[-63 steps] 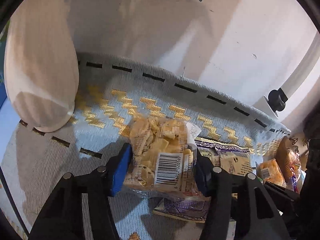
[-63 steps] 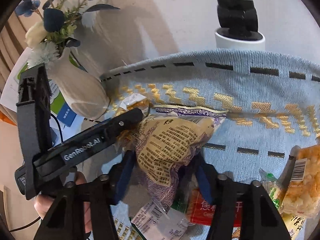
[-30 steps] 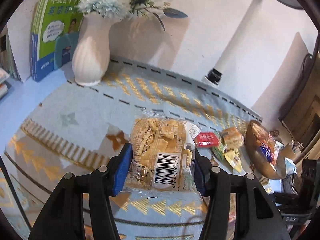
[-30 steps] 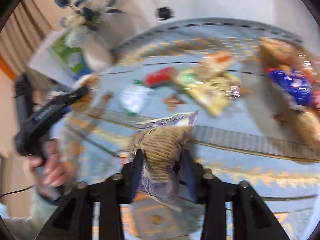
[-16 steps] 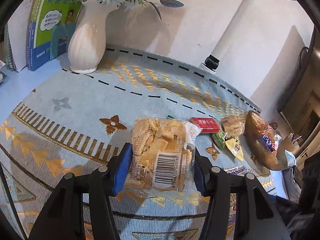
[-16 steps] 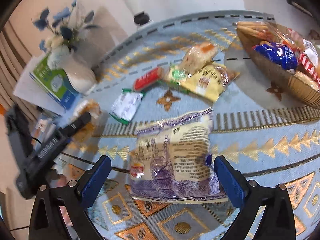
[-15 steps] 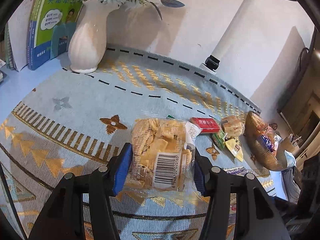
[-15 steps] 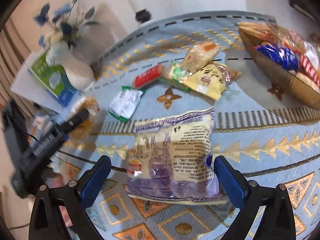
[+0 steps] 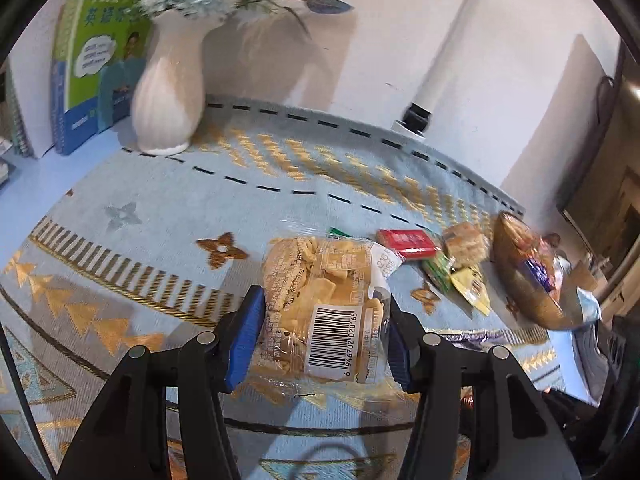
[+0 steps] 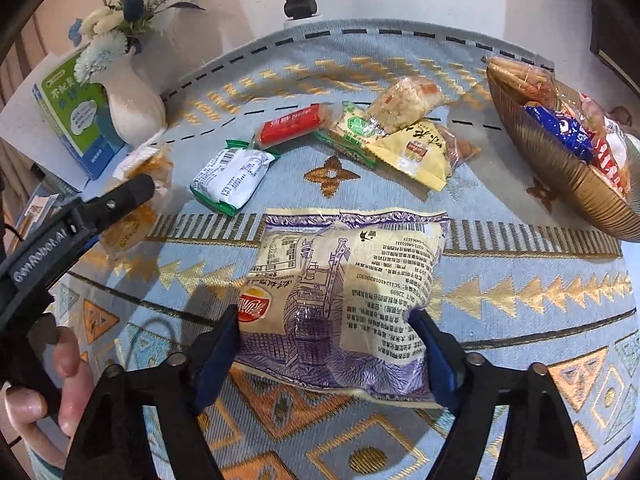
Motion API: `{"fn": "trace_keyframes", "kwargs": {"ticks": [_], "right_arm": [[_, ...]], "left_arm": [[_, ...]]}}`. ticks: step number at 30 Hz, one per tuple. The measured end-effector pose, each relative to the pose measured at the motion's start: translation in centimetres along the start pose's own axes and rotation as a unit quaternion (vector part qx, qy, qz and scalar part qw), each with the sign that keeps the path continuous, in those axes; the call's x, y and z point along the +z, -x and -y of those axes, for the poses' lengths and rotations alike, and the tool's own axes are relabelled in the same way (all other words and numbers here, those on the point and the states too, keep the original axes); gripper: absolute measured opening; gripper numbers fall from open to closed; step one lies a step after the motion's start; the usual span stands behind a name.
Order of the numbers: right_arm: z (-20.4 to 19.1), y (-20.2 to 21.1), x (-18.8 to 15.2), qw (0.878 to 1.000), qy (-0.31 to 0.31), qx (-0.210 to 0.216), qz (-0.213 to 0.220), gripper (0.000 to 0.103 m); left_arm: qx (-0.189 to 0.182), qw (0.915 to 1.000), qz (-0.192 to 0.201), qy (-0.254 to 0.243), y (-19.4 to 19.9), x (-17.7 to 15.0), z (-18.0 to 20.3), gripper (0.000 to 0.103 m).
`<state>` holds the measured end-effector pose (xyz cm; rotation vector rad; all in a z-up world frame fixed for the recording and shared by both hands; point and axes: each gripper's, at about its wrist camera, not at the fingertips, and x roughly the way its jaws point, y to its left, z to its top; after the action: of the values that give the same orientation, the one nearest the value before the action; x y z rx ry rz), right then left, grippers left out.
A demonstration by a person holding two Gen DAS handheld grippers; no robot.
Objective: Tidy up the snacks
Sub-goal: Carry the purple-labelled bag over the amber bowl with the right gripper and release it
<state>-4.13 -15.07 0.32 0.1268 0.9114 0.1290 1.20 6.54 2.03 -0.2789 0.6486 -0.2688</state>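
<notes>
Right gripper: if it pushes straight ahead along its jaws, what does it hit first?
The right gripper would meet the purple-and-cream snack bag lying between its closing jaws on the blue patterned tablecloth; the pads look just clear of it.

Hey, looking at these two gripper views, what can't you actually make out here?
- Woven brown basket: right wrist view, its right side is cut off by the lens edge.
- Clear bag of yellow crackers: left wrist view, its lower end is hidden between the left gripper fingers.
- Green and blue book: both views, the cover is partly hidden by the white ribbed vase.
- Purple and cream snack bag: right wrist view, print too small to read.
</notes>
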Motion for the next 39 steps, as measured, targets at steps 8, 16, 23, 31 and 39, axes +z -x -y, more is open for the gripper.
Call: {"fn": "trace_keyframes", "kwargs": {"ticks": [8, 16, 23, 31, 39], "right_arm": [[4.1, 3.4, -0.4, 0.998, -0.046, 0.04, 0.021, 0.072], [11.8, 11.5, 1.1, 0.99, -0.098, 0.027, 0.101, 0.072], [20.1, 15.2, 5.0, 0.975, -0.13, -0.044, 0.174, 0.072], [27.2, 14.1, 8.7, 0.96, -0.181, -0.073, 0.2, 0.073], [30.1, 11.1, 9.6, 0.966, -0.185, -0.057, 0.173, 0.075]], "left_arm": [[-0.044, 0.9986, 0.009, -0.027, 1.7, 2.3, 4.8, 0.052], [-0.11, 0.9893, 0.003, -0.096, 1.1, 5.7, 15.1, 0.052], [-0.14, 0.9779, -0.006, -0.155, -3.5, 6.3, 25.1, 0.052], [-0.148, 0.9744, -0.037, -0.165, -8.9, 6.4, 30.8, 0.052], [-0.139, 0.9728, -0.058, -0.176, -11.5, 5.2, 32.9, 0.081]]}}
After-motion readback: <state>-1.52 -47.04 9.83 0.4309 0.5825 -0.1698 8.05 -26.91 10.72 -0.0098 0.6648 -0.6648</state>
